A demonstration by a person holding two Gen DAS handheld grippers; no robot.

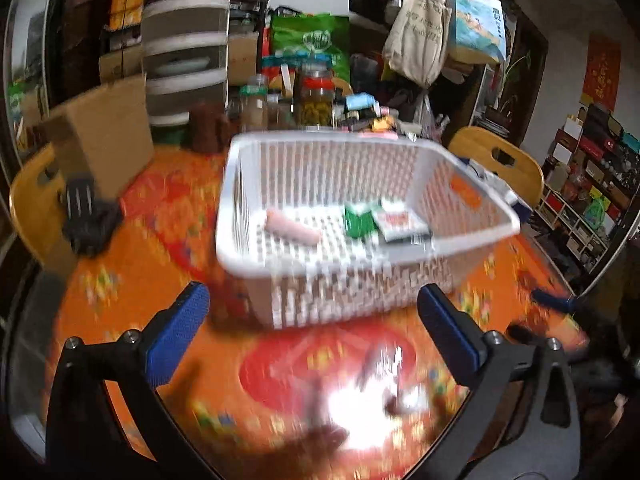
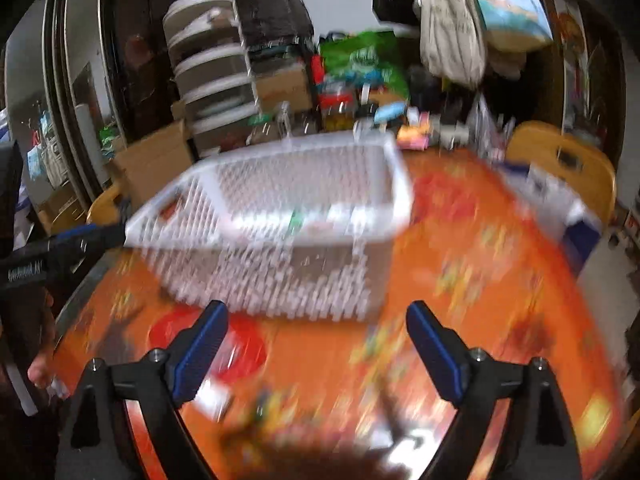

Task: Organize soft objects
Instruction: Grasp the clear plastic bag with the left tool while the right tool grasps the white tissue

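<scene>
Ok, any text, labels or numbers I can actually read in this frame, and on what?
None can be read.
Canvas tote bag: dark print, blurred.
Red wall poster: gold characters, too blurred.
Green bag: white logo, unreadable.
Packets in the white basket: print too smeared.

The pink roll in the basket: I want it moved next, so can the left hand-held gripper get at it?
Probably yes: the pink roll lies uncovered in the open-topped basket, and the left hand-held gripper is open and empty.

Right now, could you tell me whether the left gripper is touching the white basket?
Apart. The left wrist view shows the left gripper open and empty, with orange tablecloth visible between its fingertips and the white basket.
</scene>
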